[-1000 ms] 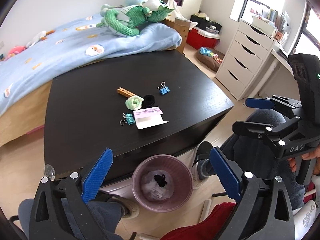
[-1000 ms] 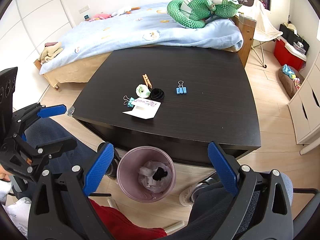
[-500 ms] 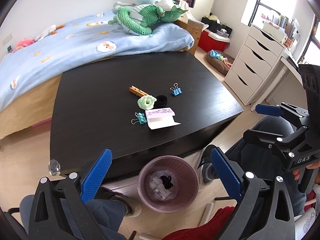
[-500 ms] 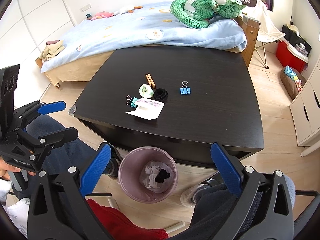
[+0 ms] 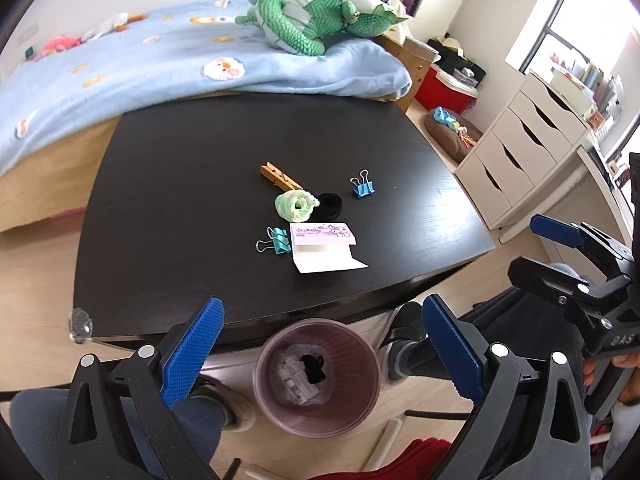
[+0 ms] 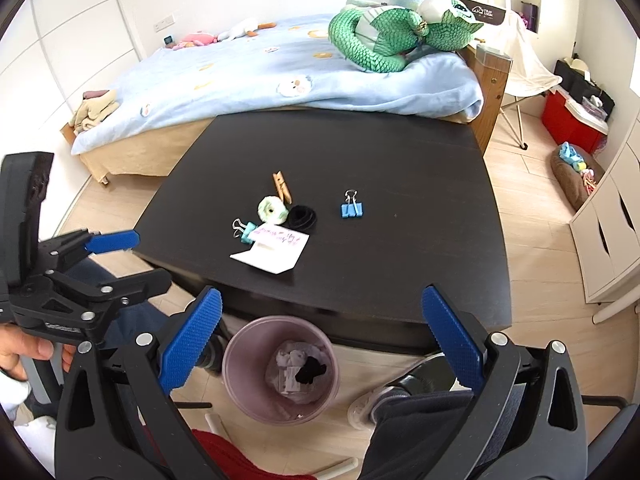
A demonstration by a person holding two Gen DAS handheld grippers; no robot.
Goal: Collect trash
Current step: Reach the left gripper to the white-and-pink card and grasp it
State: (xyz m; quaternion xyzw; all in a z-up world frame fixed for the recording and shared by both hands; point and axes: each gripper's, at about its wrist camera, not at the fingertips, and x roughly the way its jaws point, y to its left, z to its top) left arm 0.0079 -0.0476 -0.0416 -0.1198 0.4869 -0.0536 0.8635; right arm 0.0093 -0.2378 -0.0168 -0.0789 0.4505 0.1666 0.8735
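Both of my grippers hang over the little pink bin (image 5: 316, 372) on the floor, right by the near edge of the black counter (image 5: 192, 184). The left gripper (image 5: 320, 354) has its blue fingers (image 5: 192, 350) spread wide with nothing between them. The right gripper (image 6: 320, 342) is the same, fingers wide apart and empty.

What has just changed: the right fingers have gone a bit wider than they were a second ago and then stopped. There is white crumpled stuff and a black lump in the bin already, so I think a piece of trash is now in there and this drop is done.

Next to the earlier picture, the left camera now sees the counter closer and a bit more square-on (the things on it look bigger). The bin has slid toward the middle between the left fingers. The right view has hardly changed.

More is left on the counter, all near its middle: a white paper card (image 5: 324, 246), a green scrunched wad (image 5: 295, 205), a black ring (image 5: 330, 205), a wooden clothespin (image 5: 278, 175), a teal clip (image 5: 278, 239) and a blue clip (image 5: 363, 186). I think the paper or the green wad comes next.
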